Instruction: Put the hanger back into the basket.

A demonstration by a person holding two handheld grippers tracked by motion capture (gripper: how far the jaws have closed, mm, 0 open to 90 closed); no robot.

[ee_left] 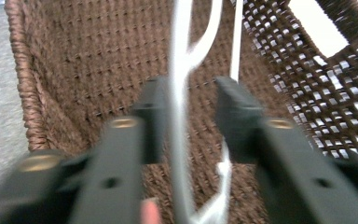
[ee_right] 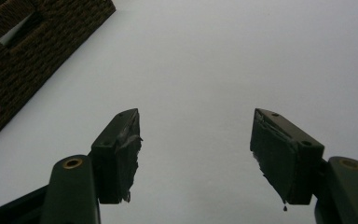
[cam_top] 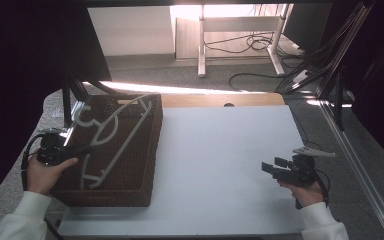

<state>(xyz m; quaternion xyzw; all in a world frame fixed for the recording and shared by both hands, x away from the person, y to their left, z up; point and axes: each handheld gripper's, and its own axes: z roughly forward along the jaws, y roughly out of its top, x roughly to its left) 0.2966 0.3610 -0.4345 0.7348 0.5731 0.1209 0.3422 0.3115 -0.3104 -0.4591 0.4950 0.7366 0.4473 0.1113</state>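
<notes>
While the left tongs [cam_top: 82,150] reach over the left rim of the basket [cam_top: 145,165], their jaws stand partly open on either side of a white bar of the hanger [cam_top: 111,137]; in the left gripper view the bar [ee_left: 181,116] runs up between the two jaws, close against the left one, with a clear gap to the right one, so they straddle it without clamping it. That hanger lies tilted inside the brown woven basket, its hook end toward the far left corner and its straight bar leaning toward the near side. This basket sits at the left of the white counter [cam_top: 220,165], partly over its left edge. At the near right, the right tongs [cam_top: 269,169] are held just above bare counter, well apart from the basket, pointing left toward it. Seen in the right gripper view, these tongs [ee_right: 196,149] are wide open with nothing between them, and a corner of the basket [ee_right: 23,56] shows at the far left.
</notes>
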